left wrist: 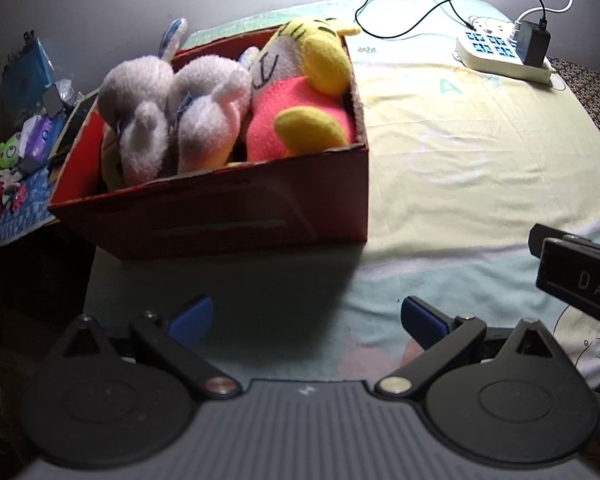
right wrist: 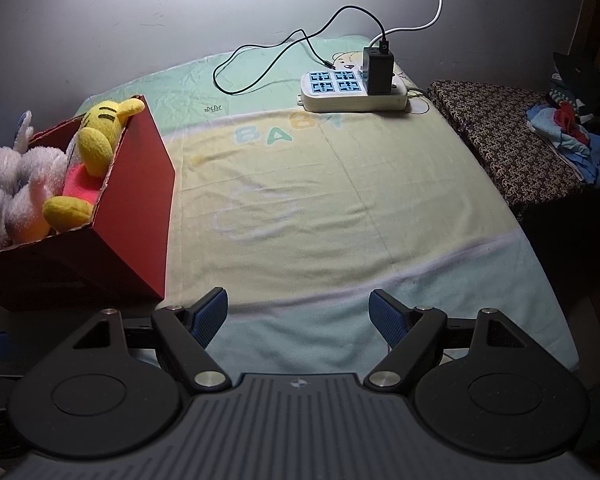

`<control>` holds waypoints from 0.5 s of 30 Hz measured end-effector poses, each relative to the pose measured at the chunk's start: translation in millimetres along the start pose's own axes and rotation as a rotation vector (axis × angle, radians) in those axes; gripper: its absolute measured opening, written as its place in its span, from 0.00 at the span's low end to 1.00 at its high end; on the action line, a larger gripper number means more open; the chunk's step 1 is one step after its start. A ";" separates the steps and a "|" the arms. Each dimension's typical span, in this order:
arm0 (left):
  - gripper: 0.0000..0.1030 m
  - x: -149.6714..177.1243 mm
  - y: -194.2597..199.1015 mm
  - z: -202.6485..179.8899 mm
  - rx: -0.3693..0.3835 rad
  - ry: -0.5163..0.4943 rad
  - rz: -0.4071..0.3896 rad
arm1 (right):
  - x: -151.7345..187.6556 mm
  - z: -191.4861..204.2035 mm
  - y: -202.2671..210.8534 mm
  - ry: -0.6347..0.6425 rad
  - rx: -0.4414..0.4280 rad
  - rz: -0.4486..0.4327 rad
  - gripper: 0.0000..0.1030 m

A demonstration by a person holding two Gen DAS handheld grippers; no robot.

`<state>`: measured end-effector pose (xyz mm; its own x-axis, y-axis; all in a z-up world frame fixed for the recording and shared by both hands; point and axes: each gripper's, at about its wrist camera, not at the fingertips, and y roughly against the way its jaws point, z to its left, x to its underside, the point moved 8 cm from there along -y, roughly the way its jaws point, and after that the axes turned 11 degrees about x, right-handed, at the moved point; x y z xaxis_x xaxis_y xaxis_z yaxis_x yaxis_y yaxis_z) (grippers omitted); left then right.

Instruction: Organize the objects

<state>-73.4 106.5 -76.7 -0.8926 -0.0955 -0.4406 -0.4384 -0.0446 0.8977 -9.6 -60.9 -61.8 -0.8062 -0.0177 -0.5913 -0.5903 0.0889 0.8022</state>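
Note:
A red cardboard box (left wrist: 228, 216) (right wrist: 140, 200) stands on the bed's left side. Inside lie a white plush rabbit (left wrist: 172, 116) (right wrist: 16, 192) and a yellow-and-pink plush toy (left wrist: 304, 96) (right wrist: 88, 152). My left gripper (left wrist: 306, 320) is open and holds nothing, hovering over the sheet in front of the box. Over the bed to the right of the box, my right gripper (right wrist: 298, 312) is open and holds nothing too. Part of the right gripper's body (left wrist: 580, 276) shows at the left wrist view's right edge.
A white power strip (right wrist: 352, 88) (left wrist: 500, 54) with a black charger (right wrist: 378, 70) and cables lies at the bed's far end by the wall. A patterned stool (right wrist: 496, 136) with piled clothes (right wrist: 568, 136) stands right of the bed. Clutter (left wrist: 24, 128) sits left of the box.

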 end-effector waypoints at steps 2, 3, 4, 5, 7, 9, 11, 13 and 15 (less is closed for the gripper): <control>0.98 -1.9 1.2 6.3 0.001 0.014 -0.006 | -1.6 1.8 1.9 -0.007 -0.003 -0.007 0.77; 0.98 -3.1 2.7 9.5 0.001 0.020 -0.013 | -2.7 3.1 2.8 -0.007 -0.005 -0.011 0.77; 0.98 -4.1 4.3 11.9 -0.001 0.025 -0.020 | -3.7 4.3 4.1 -0.007 -0.008 -0.016 0.77; 0.98 -5.2 6.3 14.7 -0.004 0.029 -0.028 | -4.7 6.6 5.5 -0.004 -0.015 -0.023 0.77; 0.98 -6.4 9.8 19.6 -0.008 0.036 -0.039 | -5.1 11.9 8.5 0.007 -0.026 -0.030 0.77; 0.98 -6.9 12.0 23.7 -0.011 0.039 -0.041 | -5.0 17.6 11.1 0.024 -0.041 -0.034 0.76; 0.98 -5.8 14.0 28.1 -0.014 0.044 -0.040 | -5.7 22.8 13.7 0.036 -0.055 -0.039 0.73; 0.98 -3.8 15.8 33.0 -0.004 0.055 -0.036 | -4.1 29.0 17.8 0.054 -0.075 -0.041 0.73; 0.98 0.6 16.3 40.2 -0.005 0.073 -0.024 | -3.2 34.9 20.2 0.064 -0.089 -0.044 0.72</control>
<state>-85.3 145.7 -62.4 -0.8716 -0.1670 -0.4609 -0.4590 -0.0524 0.8869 -17.6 -24.3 -46.5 -0.7787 -0.0837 -0.6217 -0.6238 -0.0016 0.7816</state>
